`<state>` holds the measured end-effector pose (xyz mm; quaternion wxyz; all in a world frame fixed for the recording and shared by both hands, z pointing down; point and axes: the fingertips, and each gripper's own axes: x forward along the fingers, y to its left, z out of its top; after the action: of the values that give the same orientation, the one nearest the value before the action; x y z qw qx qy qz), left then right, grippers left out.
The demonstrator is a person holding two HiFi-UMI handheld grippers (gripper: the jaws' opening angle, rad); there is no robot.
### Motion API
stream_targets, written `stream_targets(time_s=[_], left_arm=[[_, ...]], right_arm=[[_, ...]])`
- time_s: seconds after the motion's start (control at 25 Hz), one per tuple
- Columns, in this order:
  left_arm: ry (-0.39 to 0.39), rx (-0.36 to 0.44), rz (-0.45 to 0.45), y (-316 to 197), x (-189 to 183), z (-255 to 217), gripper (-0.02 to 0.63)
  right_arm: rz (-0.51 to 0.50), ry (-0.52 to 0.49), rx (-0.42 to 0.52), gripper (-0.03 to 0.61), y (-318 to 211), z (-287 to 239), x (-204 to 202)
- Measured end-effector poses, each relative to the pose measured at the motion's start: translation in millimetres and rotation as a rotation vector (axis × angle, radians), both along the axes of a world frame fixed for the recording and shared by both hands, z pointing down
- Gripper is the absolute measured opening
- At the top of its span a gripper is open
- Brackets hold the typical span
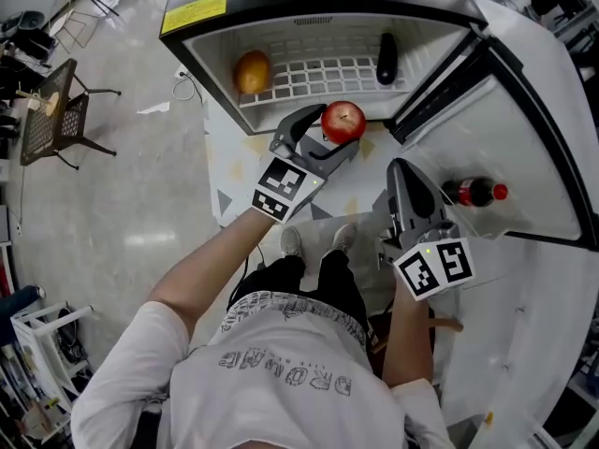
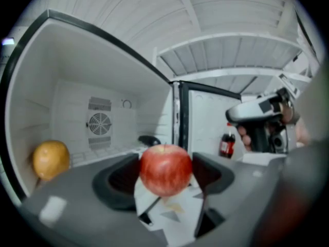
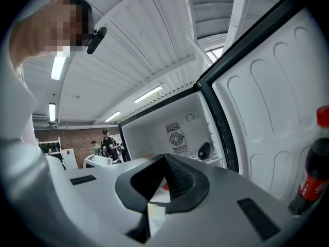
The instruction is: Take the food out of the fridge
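A red apple is being pinched in the left tool just in front of the open fridge.

At the left end of the white grid shelf, a yellow fruit is sitting close to the fridge's left wall. A stretch of open grid is showing between it and a dark item at the right end, whose long axis is running into the fridge's depth. The apple, round with no clear long axis, is being gripped on both sides beyond the shelf's front edge, with its stem dimple facing up in the left gripper view. The right tool is being held near the door, its jaws pressed together on nothing. A dark bottle is standing upright in the door, red cap on top.
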<state>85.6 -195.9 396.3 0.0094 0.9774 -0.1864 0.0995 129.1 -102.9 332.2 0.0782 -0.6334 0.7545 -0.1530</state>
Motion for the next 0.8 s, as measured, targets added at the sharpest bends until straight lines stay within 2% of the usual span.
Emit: stream_targets(time_s=[0.32,0.8], left_arm=[[0.009,-0.025,0.006,15.3,-24.9,-25.7,0.328],[0.022,-0.037,-0.040,16.4,-59.1,-52.1,0.328]], right_arm=[[-0.014,0.018,-0.002,-0.011,4.6,-15.6,-5.7],[-0.067,0.034,0.002,-0.011,0.5,-32.9,-15.1]])
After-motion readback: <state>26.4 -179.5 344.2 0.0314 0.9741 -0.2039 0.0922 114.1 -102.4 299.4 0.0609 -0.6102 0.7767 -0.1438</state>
